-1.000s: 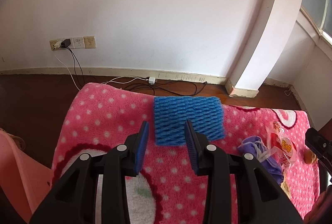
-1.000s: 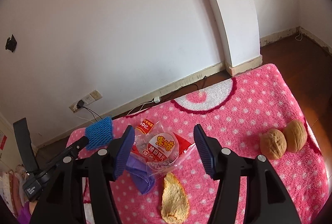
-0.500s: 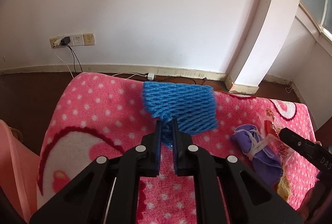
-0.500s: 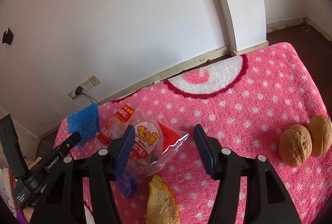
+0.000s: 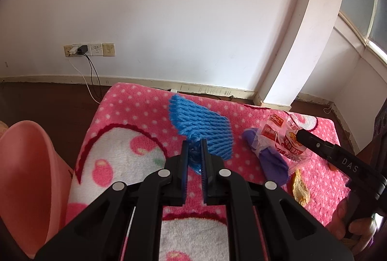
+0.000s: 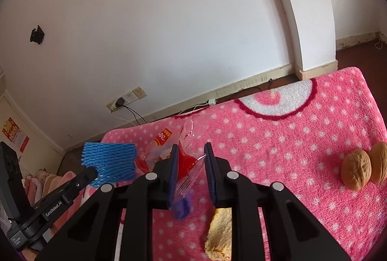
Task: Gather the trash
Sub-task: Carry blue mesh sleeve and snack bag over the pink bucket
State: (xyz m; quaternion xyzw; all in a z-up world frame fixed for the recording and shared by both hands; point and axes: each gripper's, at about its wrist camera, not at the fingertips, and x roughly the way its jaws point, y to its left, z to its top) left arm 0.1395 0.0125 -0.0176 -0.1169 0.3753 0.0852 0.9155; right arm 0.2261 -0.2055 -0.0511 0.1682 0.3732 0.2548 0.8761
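Trash half gathered, judging by what shows. Left hand-held gripper (image 5: pixel 194 159) clamped on blue foam net (image 5: pixel 200 130), lifted off pink blanket (image 5: pixel 135 120). Right hand-held gripper (image 6: pixel 191 164) just been closing, now pinching clear snack wrapper (image 6: pixel 187 164). Left on blanket: purple scrap (image 5: pixel 271 162), orange peel (image 6: pixel 217 236), two walnuts (image 6: pixel 362 169). Nothing visibly dropped into pink bin (image 5: pixel 26 178) yet. Bin just beside blanket's left edge; open air above for carrying. Grippers near each other, so crossing needs care.
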